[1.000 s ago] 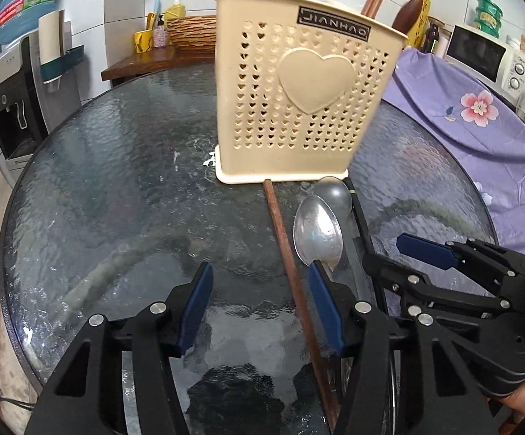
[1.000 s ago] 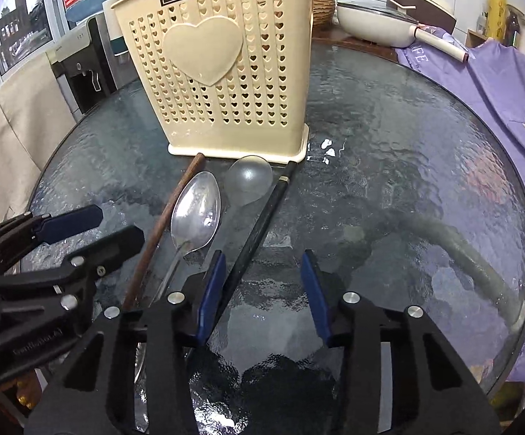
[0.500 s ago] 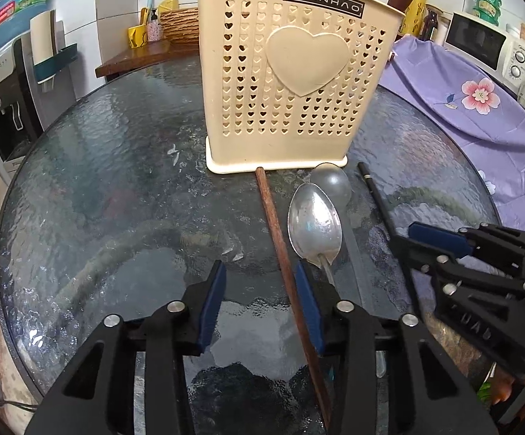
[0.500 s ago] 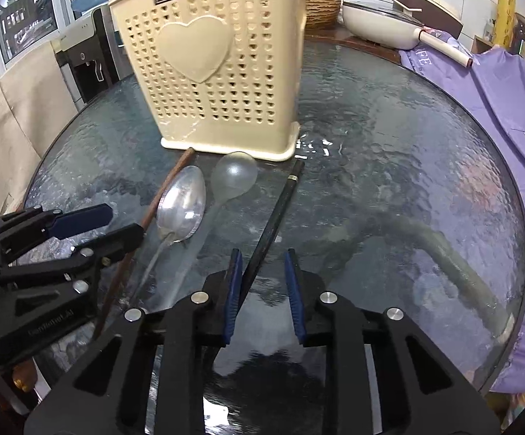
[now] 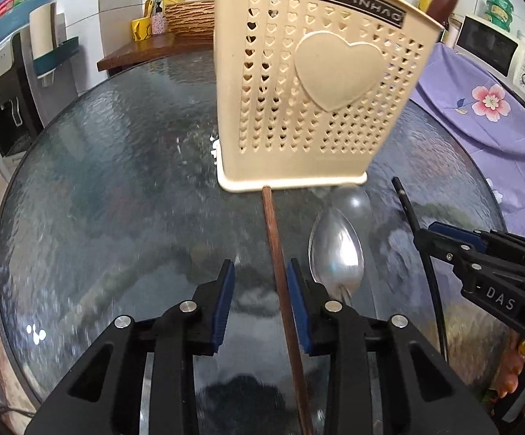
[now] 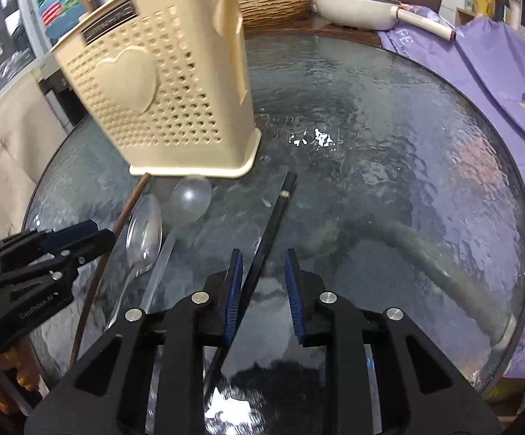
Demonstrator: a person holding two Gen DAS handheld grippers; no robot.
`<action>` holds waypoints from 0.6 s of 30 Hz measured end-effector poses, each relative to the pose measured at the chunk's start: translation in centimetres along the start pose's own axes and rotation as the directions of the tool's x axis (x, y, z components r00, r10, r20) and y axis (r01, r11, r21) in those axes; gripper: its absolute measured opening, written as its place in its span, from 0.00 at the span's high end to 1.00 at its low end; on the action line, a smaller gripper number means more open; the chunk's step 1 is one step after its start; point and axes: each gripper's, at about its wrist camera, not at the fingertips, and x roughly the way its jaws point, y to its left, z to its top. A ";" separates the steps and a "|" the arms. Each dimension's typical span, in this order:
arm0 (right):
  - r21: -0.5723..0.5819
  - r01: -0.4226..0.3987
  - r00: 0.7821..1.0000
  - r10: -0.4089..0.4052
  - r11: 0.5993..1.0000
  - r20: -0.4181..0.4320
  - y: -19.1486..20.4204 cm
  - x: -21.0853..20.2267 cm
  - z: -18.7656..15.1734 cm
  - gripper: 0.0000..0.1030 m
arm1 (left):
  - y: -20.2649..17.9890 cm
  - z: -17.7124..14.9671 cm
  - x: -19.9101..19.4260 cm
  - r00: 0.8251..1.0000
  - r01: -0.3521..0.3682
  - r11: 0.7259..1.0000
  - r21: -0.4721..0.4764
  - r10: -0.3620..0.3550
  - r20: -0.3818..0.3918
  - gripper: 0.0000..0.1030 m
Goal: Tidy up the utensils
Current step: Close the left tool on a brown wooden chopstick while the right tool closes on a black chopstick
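Since the earlier frame both of my grippers have advanced toward the utensil holder [image 5: 320, 83], which now looms larger in each wrist view, and both sets of fingers have narrowed around a separate stick.

The round glass bench [image 6: 389, 152] carries everything. The cream perforated utensil holder stands upright near its middle, already holding some wooden utensils. In front of its base lie four loose items, side by side, long axes running from me toward the holder: a brown chopstick [image 5: 275, 239], a metal spoon [image 5: 336, 253], a clear plastic spoon [image 6: 189, 199] and a black chopstick [image 6: 269, 232].

Left gripper [image 5: 258, 290]: the brown chopstick runs between the fingers, lengthwise along the pointing direction, close against the right-hand pad. The jaws are closing; the left-hand pad stands clear of the stick, so it is not yet clamped. Its far tip touches or nearly touches the holder's base.

Right gripper [image 6: 264, 290]: the black chopstick passes between the fingers, against the left-hand pad, with a gap to the other pad. The fingers are apart, not clamped.

Each stick lies directly ahead of its own gripper, so I judge that the coming move is a closing pinch, then a lift into the holder.
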 end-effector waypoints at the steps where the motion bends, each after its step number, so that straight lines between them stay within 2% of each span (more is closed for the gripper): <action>1: 0.003 0.007 1.000 -0.007 1.000 -0.002 0.1 0.2 0.3 0.76 | -0.1 0.2 0.2 1.000 -0.008 1.000 0.005 0.008 0.000 0.71; 10: -0.006 0.068 0.998 -0.068 0.998 -0.007 0.4 2.0 2.9 0.77 | -1.1 2.4 1.9 0.999 -0.043 0.998 0.051 0.043 -0.005 0.72; 15: -0.020 0.086 0.996 -0.086 0.996 0.002 0.5 2.6 3.4 0.89 | -1.2 2.4 2.2 0.998 -0.065 0.996 0.063 0.065 0.009 0.87; 18: -0.031 0.084 0.996 -0.084 0.996 0.006 1.0 2.4 2.9 0.90 | -0.6 2.3 2.1 0.999 -0.046 0.998 0.043 0.046 0.009 0.92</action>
